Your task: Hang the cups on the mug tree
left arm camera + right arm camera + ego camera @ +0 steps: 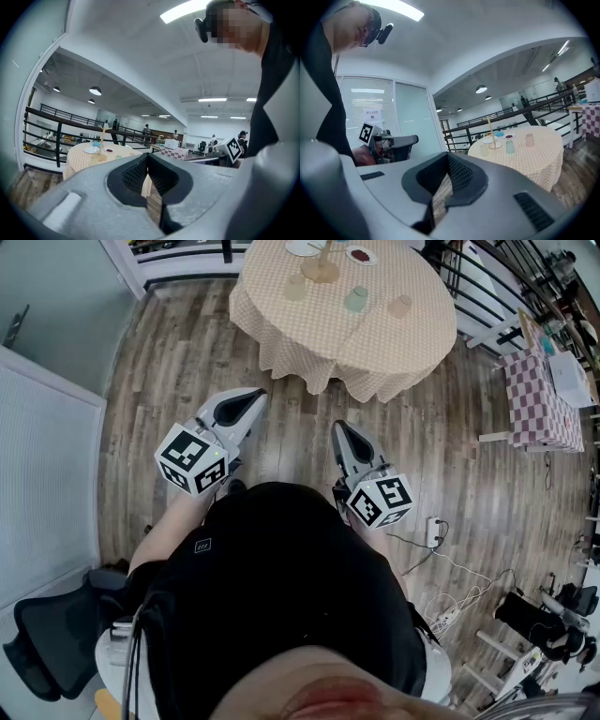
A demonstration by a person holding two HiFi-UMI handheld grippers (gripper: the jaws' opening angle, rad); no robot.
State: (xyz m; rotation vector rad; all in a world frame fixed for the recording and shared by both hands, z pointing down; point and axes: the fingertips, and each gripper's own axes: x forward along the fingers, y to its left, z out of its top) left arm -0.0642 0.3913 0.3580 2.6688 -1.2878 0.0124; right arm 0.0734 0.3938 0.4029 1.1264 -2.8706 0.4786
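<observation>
The left hand-held gripper (256, 397) and right hand-held gripper (342, 428) were closed tight and empty, well apart from the mug tree (322, 264). Three cups (356, 300) stood near the tree on the desk (361, 362).

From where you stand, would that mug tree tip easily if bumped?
Probably: the mug tree is a tall thin post on a small base. It looks like light wood, so it may also slide on the tablecloth.

Beige gingham tablecloth (375, 348); green cup (356, 300); pink cup (400, 306)
</observation>
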